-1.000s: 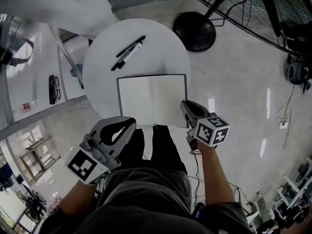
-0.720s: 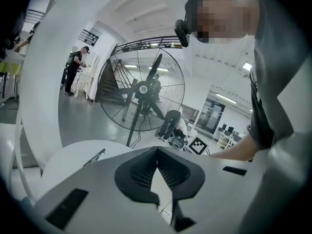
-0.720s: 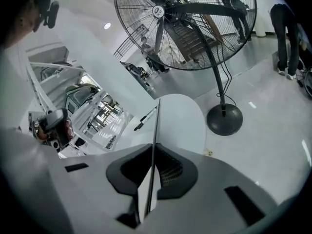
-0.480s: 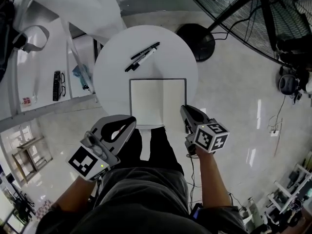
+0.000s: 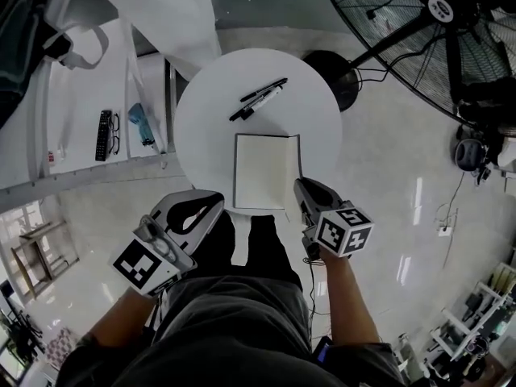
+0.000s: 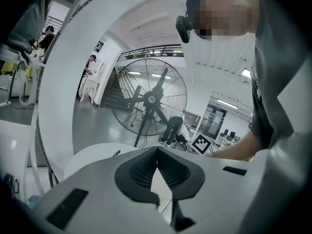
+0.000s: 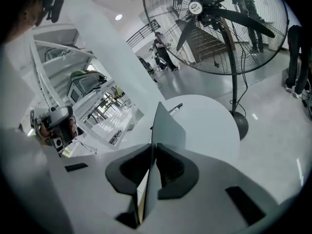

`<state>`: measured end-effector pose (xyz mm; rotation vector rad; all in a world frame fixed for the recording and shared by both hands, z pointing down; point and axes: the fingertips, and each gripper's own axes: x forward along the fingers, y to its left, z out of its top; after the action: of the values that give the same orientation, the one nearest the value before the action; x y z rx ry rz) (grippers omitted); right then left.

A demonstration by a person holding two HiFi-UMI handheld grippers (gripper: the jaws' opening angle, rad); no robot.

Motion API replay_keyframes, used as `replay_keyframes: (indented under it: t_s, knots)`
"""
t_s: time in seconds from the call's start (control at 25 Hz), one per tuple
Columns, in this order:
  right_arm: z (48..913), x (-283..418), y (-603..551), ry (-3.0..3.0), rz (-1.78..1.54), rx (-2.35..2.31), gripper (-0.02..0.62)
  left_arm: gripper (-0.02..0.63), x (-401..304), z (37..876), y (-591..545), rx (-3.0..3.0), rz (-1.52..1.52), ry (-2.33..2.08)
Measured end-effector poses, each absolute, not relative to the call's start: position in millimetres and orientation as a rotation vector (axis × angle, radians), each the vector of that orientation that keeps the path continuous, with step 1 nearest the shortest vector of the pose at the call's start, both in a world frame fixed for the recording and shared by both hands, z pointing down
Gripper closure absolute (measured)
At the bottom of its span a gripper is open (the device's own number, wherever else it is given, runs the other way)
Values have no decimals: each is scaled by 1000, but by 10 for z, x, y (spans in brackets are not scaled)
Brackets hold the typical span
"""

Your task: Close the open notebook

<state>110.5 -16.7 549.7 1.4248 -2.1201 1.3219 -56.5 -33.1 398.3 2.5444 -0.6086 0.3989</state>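
Your right gripper [image 5: 300,187]'s jaws, just loosening, pinch the notebook [image 5: 262,170] cover [image 7: 165,126] upright; it could slip and flop open. Your left gripper [image 5: 208,202]'s jaws are closed, empty.

Left gripper [image 5: 211,203] and right gripper [image 5: 300,185]: pale grey shells, black ribbed pads [image 6: 141,172] inside the jaws, a black-and-white marker cube [image 5: 347,230] behind the jaws. The person wears a grey shirt [image 5: 234,329] and black trousers [image 5: 270,248].

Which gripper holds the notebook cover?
The right gripper: its jaws, just eased slightly wider, pinch the thin grey notebook cover raised; the left gripper is shut, empty.
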Motion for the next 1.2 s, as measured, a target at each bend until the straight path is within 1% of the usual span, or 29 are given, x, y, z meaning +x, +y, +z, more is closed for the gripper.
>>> replay_keyframes:
  t_s: [0.64,1.2]
  knots:
    - [5843,195,-342,-2080,1316,1261,534,591,-1455,4140,-458,2464,358,-739]
    - [6366,-184,-401,-1963,1297,1195,518,591,-1915,4357,-482,2385,351,-811]
